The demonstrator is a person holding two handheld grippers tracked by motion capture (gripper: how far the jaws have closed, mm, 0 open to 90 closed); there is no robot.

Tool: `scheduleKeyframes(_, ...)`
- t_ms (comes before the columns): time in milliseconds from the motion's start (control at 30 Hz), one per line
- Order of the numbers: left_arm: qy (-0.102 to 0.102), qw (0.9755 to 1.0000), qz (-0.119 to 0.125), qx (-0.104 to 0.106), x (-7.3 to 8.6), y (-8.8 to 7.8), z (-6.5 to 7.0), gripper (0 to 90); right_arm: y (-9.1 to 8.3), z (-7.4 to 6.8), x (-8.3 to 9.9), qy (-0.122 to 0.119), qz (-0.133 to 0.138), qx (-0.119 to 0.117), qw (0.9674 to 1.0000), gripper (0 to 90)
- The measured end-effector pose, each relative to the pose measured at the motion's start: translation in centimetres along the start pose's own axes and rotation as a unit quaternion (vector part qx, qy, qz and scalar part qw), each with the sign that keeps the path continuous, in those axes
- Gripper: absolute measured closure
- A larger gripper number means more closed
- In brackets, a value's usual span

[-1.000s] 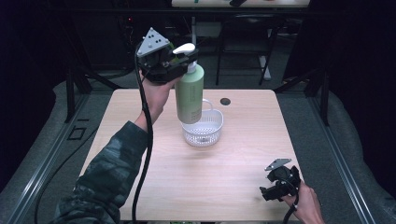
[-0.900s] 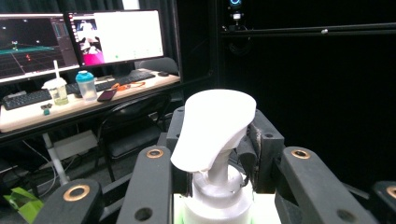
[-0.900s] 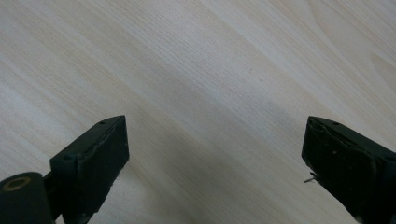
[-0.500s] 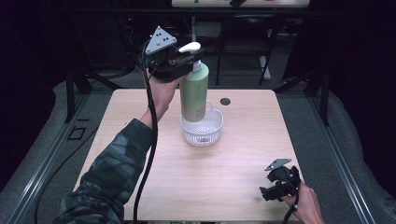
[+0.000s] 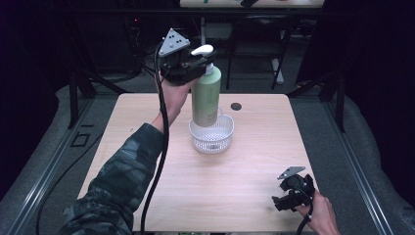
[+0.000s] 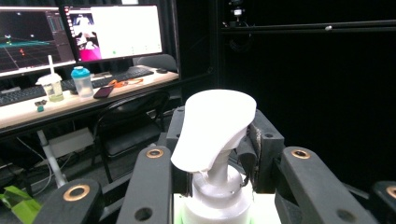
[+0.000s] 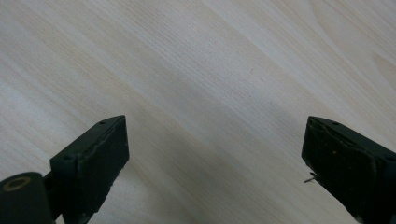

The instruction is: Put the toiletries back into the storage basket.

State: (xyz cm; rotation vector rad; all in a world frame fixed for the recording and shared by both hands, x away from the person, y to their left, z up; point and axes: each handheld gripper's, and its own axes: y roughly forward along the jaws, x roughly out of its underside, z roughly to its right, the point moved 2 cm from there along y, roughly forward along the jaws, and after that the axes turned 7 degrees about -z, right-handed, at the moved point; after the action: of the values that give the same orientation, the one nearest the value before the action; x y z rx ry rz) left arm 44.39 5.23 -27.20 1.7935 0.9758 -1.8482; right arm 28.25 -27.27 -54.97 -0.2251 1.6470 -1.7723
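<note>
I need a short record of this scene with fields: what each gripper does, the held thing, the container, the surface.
left gripper: shut on the neck of the green pump bottle
held thing: green pump bottle with a white pump head, upright, lifted
container: white perforated plastic basket, under the bottle's base
right gripper: open, nothing between the jaws, low at the table's near right corner
surface: light wooden table

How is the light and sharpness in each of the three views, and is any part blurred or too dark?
High view: the wooden table is evenly lit, the room around it nearly black. Left gripper view: the white pump head is bright and slightly soft, the monitors glare, the right half is dark. Right gripper view: the wood grain is sharp; the right gripper shows soft-edged black jaws.
</note>
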Motion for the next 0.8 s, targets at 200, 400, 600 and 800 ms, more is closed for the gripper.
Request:
scheduleKeyframes(200,-0.003,1.0,-0.004,0.0,0.4,0.8,-0.1,67.2,0.0,0.0,0.0,0.0,0.0,-0.001,1.0,7.0)
scheduleKeyframes(400,-0.006,1.0,-0.005,0.001,0.7,1.5,-0.1,67.2,-0.1,0.0,0.1,0.0,0.0,0.0,1.0,7.0)
scheduleKeyframes(600,-0.007,0.9999,-0.008,0.003,1.4,2.3,0.1,67.3,-0.2,-0.1,0.1,0.002,0.001,0.002,1.0,7.0)
scheduleKeyframes(800,-0.017,0.9998,-0.013,0.005,2.5,3.1,0.0,67.2,-0.2,0.0,0.1,0.002,0.001,0.001,1.0,7.0)
